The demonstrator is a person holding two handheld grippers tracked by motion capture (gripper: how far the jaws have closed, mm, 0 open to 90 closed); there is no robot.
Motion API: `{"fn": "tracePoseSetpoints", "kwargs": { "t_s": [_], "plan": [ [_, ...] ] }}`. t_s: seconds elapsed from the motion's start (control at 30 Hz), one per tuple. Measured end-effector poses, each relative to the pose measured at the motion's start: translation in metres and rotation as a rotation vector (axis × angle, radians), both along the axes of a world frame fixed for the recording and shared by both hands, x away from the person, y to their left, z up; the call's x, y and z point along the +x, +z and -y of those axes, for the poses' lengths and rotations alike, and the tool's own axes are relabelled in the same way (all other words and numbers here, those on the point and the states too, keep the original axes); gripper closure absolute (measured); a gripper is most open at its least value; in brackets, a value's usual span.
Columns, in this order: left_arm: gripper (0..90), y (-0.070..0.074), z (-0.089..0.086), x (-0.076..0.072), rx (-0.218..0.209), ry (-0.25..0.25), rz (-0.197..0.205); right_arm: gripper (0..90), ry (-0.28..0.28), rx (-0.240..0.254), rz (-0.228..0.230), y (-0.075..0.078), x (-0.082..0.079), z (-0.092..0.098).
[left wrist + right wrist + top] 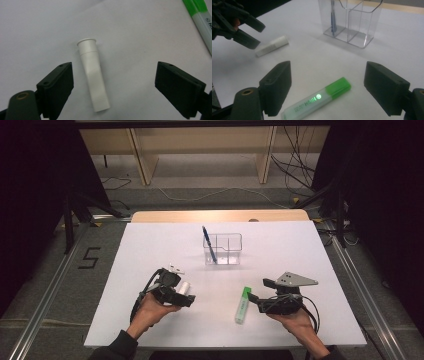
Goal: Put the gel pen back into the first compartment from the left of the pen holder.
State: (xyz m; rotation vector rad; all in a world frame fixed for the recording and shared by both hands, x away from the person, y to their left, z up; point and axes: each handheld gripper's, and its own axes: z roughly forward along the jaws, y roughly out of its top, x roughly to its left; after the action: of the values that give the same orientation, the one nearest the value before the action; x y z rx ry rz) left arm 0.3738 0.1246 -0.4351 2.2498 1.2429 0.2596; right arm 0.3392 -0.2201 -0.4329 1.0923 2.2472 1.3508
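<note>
A white tube [93,77] lies flat on the white table sheet [150,245], its flared cap pointing away. My left gripper [113,86] hovers over it, open, jaws wide on either side without touching. In the high view the tube [184,287] pokes out beside that gripper [186,298]. A green-capped highlighter [317,98] lies between the wide jaws of my right gripper [327,91], which is open; the highlighter [242,305] sits just left of that gripper [260,292] in the high view. A clear divided holder [223,248] stands mid-table with a blue pen [209,245] leaning in its left compartment.
The holder [352,21] stands beyond the highlighter in the right gripper view, with the left gripper [244,31] and white tube [272,45] at the upper left. A wooden strip [220,215] borders the table's far edge. Metal rails [45,295] run along both sides.
</note>
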Motion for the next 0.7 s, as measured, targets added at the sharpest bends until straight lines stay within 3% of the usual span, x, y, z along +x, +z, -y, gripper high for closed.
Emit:
{"fn": "tracePoseSetpoints", "kwargs": {
  "t_s": [0.2,0.43,0.7],
  "plan": [
    [14.8,-0.001,-0.003,-0.005,-0.009,0.002,-0.004,22.5,-0.011,-0.039,-0.035,-0.003,0.001,-0.006],
    [14.8,0.001,-0.011,-0.014,-0.039,0.012,0.022,20.7,-0.029,-0.097,-0.076,-0.007,0.002,-0.016],
    [14.6,0.001,-0.018,-0.020,-0.071,0.021,0.054,18.8,-0.028,-0.131,-0.103,-0.011,0.005,-0.025]
  ]
}}
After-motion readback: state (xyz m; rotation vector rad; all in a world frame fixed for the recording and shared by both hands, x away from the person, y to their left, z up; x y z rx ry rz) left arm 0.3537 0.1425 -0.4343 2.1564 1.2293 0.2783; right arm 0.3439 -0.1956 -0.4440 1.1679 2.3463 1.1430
